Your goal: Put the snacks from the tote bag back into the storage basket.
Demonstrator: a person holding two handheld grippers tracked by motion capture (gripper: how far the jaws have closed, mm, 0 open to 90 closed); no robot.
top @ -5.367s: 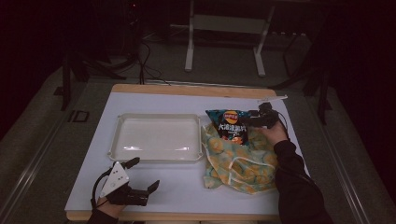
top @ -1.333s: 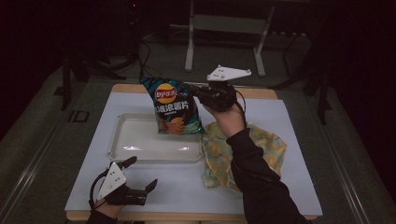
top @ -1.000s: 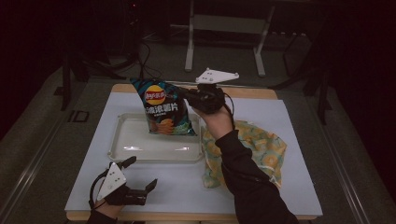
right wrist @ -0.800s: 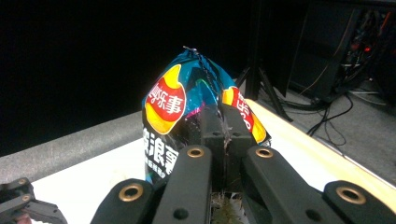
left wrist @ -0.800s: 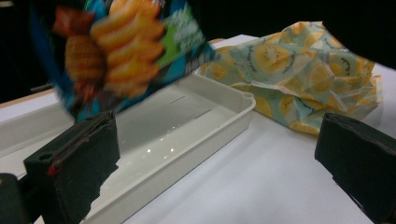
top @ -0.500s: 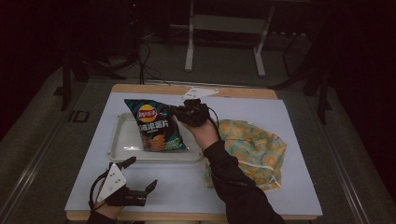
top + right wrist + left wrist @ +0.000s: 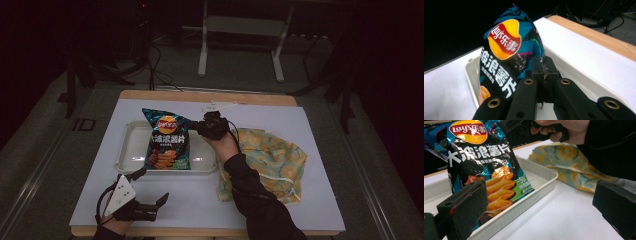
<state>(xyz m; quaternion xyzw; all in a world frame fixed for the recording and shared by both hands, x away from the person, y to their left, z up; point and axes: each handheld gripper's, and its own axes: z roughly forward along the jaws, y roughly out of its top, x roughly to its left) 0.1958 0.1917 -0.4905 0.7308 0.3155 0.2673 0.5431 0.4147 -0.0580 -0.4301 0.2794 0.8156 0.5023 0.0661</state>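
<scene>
A dark blue chip bag (image 7: 167, 140) with a red and yellow logo hangs upright over the white tray (image 7: 129, 150), its lower end down inside it. My right gripper (image 7: 196, 127) is shut on the bag's upper right edge; in the right gripper view the jaws pinch the bag (image 7: 506, 62) at its seam (image 7: 544, 72). My left gripper (image 7: 152, 187) rests open on the table near the front left edge. In the left gripper view its pads (image 7: 464, 207) stand wide apart, with the bag (image 7: 484, 167) and tray (image 7: 541, 185) ahead of them.
A crumpled yellow and teal cloth bag (image 7: 265, 162) lies on the white table right of the tray, under my right forearm. The table's wooden far edge (image 7: 210, 96) runs behind the tray. Dark floor, cables and a stand lie beyond.
My right gripper has carried the chip bag left from the cloth and lowered it over the tray. The left gripper has stayed where it was.
</scene>
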